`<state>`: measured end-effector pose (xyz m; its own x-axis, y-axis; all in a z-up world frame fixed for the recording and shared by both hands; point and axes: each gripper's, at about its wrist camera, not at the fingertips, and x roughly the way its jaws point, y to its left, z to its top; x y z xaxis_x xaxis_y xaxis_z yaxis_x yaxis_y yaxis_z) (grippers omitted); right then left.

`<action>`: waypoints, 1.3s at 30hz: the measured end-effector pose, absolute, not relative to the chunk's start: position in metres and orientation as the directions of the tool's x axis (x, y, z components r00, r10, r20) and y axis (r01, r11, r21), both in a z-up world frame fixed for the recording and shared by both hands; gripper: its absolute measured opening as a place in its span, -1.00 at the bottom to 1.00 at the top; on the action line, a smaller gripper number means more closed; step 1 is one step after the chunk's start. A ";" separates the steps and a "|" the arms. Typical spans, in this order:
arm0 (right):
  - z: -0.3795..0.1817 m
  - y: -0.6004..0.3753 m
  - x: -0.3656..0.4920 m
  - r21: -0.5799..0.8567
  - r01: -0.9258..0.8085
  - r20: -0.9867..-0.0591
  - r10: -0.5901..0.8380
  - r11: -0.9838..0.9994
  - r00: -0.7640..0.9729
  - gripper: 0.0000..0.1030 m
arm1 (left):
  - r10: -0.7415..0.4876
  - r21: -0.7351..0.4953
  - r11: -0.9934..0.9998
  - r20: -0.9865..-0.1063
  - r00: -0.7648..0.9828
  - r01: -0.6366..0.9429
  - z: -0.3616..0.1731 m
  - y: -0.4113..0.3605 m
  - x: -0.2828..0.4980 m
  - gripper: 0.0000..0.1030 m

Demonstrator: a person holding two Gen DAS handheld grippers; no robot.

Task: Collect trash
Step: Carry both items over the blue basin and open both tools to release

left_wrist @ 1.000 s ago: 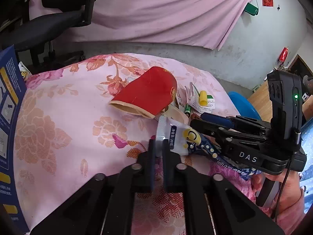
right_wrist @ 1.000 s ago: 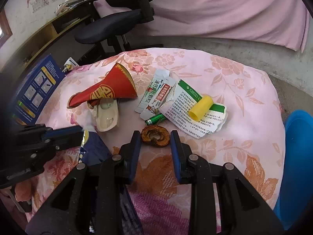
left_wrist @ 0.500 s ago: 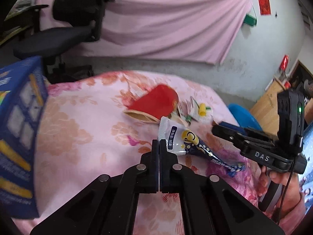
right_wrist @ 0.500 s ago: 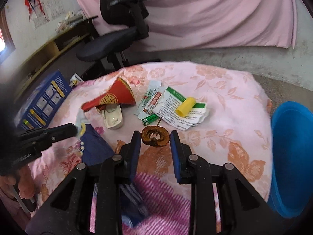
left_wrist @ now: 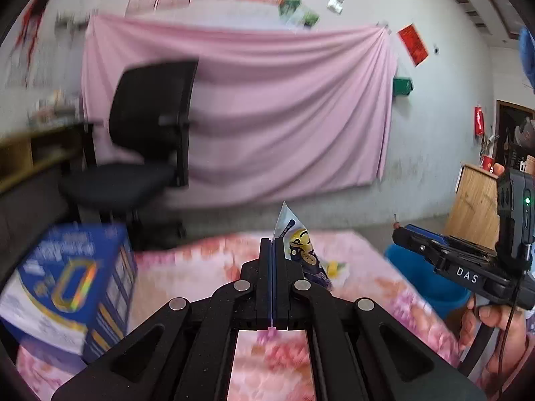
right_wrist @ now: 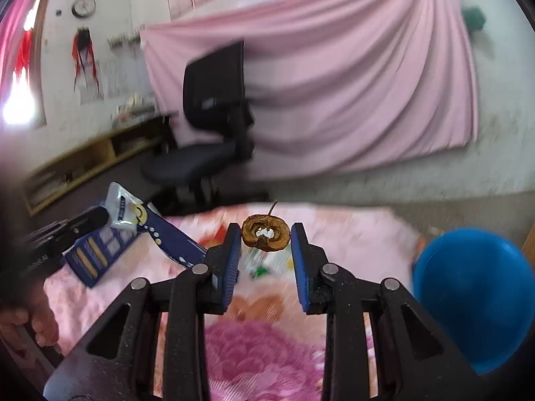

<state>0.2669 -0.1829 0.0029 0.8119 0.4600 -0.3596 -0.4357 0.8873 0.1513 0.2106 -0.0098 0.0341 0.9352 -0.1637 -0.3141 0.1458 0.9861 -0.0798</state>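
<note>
The right gripper is pinching a brown dried fruit ring at frame centre, above the pink cloth. The left gripper is clamping a snack wrapper just right of centre. Both should be carrying steadily toward the blue bin at lower right, releasing only over its opening.
</note>
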 end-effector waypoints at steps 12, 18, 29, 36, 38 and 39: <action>0.050 -0.247 0.219 0.080 -0.272 0.001 0.273 0.959 0.962 0.10 | -0.254 -0.024 0.967 -0.081 0.964 0.253 0.089 -0.088 0.220 -1.00; 0.050 -0.287 0.212 0.082 -0.134 0.041 0.131 0.988 0.991 0.10 | -0.357 0.015 0.934 -0.043 0.933 0.358 0.093 -0.150 0.236 -1.00; 0.018 -0.370 0.232 0.132 0.132 -0.192 -0.106 0.982 0.976 0.10 | -0.492 -0.070 0.870 -0.177 0.852 0.488 0.063 -0.244 0.276 -1.00; -0.007 -0.392 0.244 0.152 0.172 -0.311 -0.118 0.973 0.943 0.10 | -0.494 -0.094 0.867 -0.300 0.816 0.490 0.051 -0.277 0.311 -1.00; -0.010 -0.398 0.250 0.160 0.167 -0.331 -0.106 0.973 0.938 0.10 | -0.485 -0.102 0.871 -0.335 0.808 0.481 0.043 -0.280 0.319 -1.00; -0.013 -0.399 0.252 0.163 0.166 -0.340 -0.102 0.973 0.935 0.10 | -0.494 -0.119 0.866 -0.365 0.789 0.486 0.039 -0.284 0.325 -1.00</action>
<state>0.2523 -0.3986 -0.0126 0.9348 -0.1024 -0.3400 0.1658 0.9726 0.1630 0.3247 -0.2842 0.0386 0.7892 -0.4936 -0.3654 0.4863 0.8656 -0.1190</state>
